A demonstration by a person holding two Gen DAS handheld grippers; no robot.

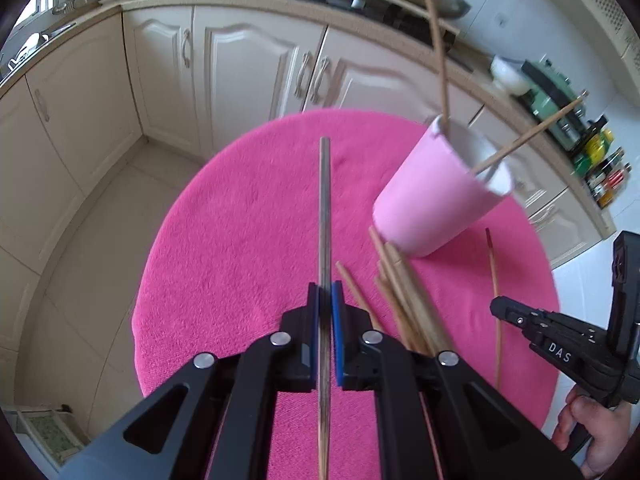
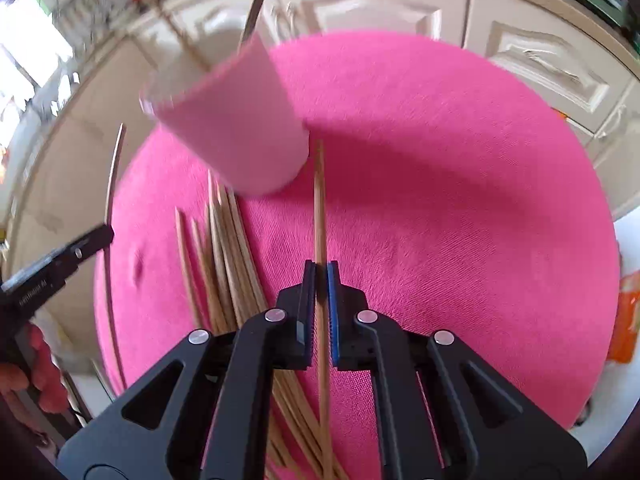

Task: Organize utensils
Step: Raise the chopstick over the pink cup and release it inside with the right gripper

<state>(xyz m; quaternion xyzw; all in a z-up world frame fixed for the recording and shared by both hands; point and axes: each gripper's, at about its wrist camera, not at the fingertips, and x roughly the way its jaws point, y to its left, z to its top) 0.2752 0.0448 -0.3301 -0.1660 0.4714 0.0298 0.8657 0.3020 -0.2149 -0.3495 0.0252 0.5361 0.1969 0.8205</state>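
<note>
Chopsticks: both grippers carry one each. Left gripper (image 1: 325, 292) is closed down to a chopstick's width on a dark-tipped chopstick (image 1: 325, 208), which runs straight out between the blue pads (image 1: 339, 308), lifted over the pink mat (image 1: 248, 240) to the left of the pink cup (image 1: 436, 196). Right gripper (image 2: 319, 276) is likewise pinched on a pale chopstick (image 2: 319, 200), tip just beside the cup's base (image 2: 240, 132); in that view I can't tell whether the tip touches the cup or the mat. Cup stands on the mat's far side and already holds two chopsticks (image 1: 438, 52), leaning out over the rim in different directions. Loose pile (image 1: 404, 300) lies on the mat right up against the cup's near side, more than I can count. Right-wrist view is motion-blurred around the cup, so treat its pose there as approximate. My read of the step: drop the held sticks into the cup. To do it well: raise each stick clear of the rim, tilt it towards vertical, bring the tip over the open mouth (image 1: 480, 160) between the two leaning sticks, lower until the tip is well inside, then release. One arm at a time, as both converge on the same opening. Risk: cup looks light, so a sideways knock on the rim or on a leaning stick could tip it.
</note>
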